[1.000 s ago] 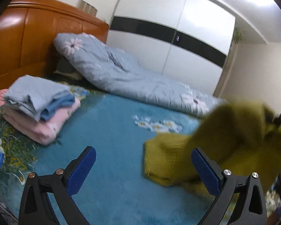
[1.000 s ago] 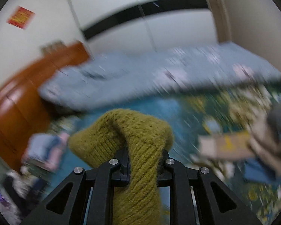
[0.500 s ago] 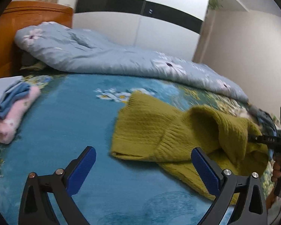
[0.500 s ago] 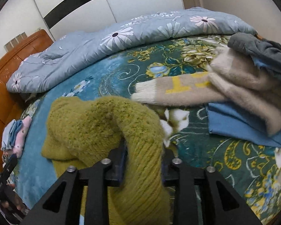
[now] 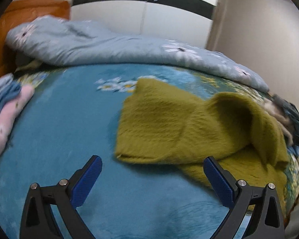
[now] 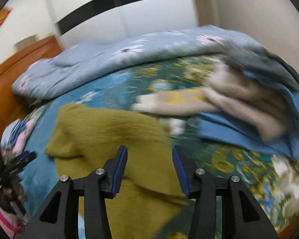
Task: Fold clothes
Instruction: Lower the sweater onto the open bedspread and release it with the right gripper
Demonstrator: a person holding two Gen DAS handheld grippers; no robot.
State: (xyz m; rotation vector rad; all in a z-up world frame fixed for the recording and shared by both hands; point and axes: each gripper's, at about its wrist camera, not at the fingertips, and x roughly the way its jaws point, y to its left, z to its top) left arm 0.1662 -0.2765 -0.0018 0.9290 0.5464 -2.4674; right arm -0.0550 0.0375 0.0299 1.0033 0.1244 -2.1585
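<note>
An olive-green knitted sweater (image 5: 175, 127) lies on the blue bedspread (image 5: 65, 119), its right part folded up in a hump. It also shows in the right wrist view (image 6: 109, 135), spread under the fingers. My left gripper (image 5: 152, 177) is open and empty, just short of the sweater's near edge. My right gripper (image 6: 149, 169) is open above the sweater with nothing between its blue pads. The left gripper's tip shows in the right wrist view at the far left (image 6: 20, 159).
A folded stack of pink and blue clothes (image 5: 4, 115) lies at the left. A pile of unfolded beige, blue and grey clothes (image 6: 245, 109) lies at the right. A rolled light-blue floral duvet (image 5: 109, 43) runs along the back, against an orange wooden headboard (image 5: 14, 29).
My right gripper has opened and let go of the olive sweater, which now lies on the bed. The left gripper has moved slightly closer to the sweater.
</note>
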